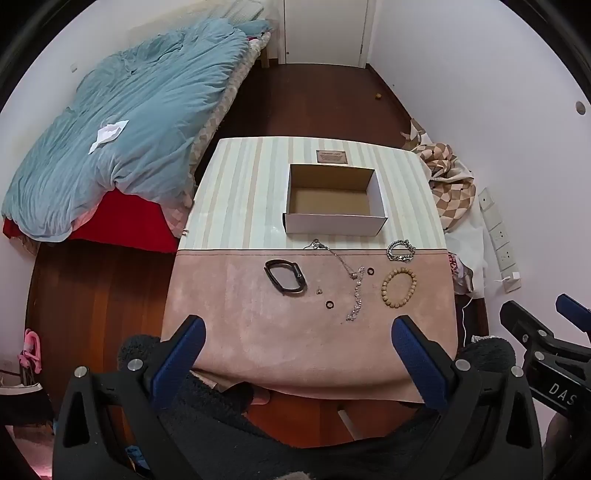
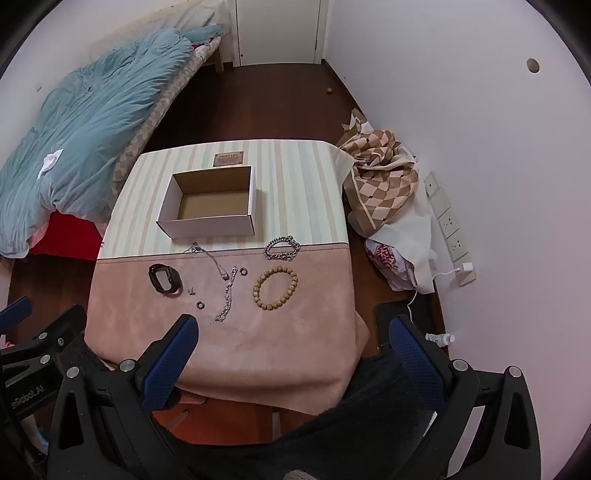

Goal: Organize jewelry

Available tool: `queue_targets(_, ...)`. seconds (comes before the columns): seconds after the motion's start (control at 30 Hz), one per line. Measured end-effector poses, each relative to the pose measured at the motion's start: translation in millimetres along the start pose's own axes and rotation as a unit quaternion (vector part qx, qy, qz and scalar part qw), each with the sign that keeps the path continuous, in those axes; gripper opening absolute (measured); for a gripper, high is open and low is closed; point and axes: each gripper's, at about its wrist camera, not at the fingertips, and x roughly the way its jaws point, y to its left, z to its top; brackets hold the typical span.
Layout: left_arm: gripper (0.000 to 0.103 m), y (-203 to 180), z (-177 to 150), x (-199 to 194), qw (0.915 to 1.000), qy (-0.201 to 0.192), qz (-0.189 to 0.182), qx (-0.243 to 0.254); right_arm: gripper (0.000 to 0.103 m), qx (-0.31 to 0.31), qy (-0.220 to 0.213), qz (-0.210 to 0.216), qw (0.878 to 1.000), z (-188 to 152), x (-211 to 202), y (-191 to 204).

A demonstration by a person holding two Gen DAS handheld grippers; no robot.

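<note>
An empty white cardboard box (image 1: pixel 334 221) (image 2: pixel 207 223) stands open on the striped part of the table. In front of it, on the pink cloth, lie a black band (image 1: pixel 285 276) (image 2: pixel 164 278), a thin silver chain (image 1: pixel 345 264) (image 2: pixel 216 264), a chunky silver bracelet (image 1: pixel 400 251) (image 2: pixel 282 248), a wooden bead bracelet (image 1: pixel 399 287) (image 2: pixel 275 283), two small dark rings (image 1: pixel 329 304) (image 1: pixel 370 271) (image 2: pixel 200 304) and a tiny earring (image 1: pixel 318 291). My left gripper (image 1: pixel 297 345) is open and empty above the near edge. My right gripper (image 2: pixel 291 345) is open and empty, to the right.
A bed with a blue duvet (image 1: pixel 129 122) stands left of the table. A checked cloth (image 2: pixel 384 177) and bags lie on the floor at the right, near wall sockets (image 2: pixel 448 221) with a charger. A closed door (image 1: pixel 325 29) is at the back.
</note>
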Motion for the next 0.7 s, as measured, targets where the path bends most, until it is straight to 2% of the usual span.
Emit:
queue_targets(0.23, 0.103, 2.4, 2.4, 2.2, 1.0, 0.003, 0.009, -0.001, 0.103, -0.001, 0.0, 0.001, 1.0, 0.1, -1.7, 0.5)
queue_targets(0.7, 0.103, -6.0, 4.8, -8.6, 1.0, -0.008, -0.004, 0.0, 0.103, -0.001, -0.002, 0.001, 1.0, -1.1, -2.8, 0.0)
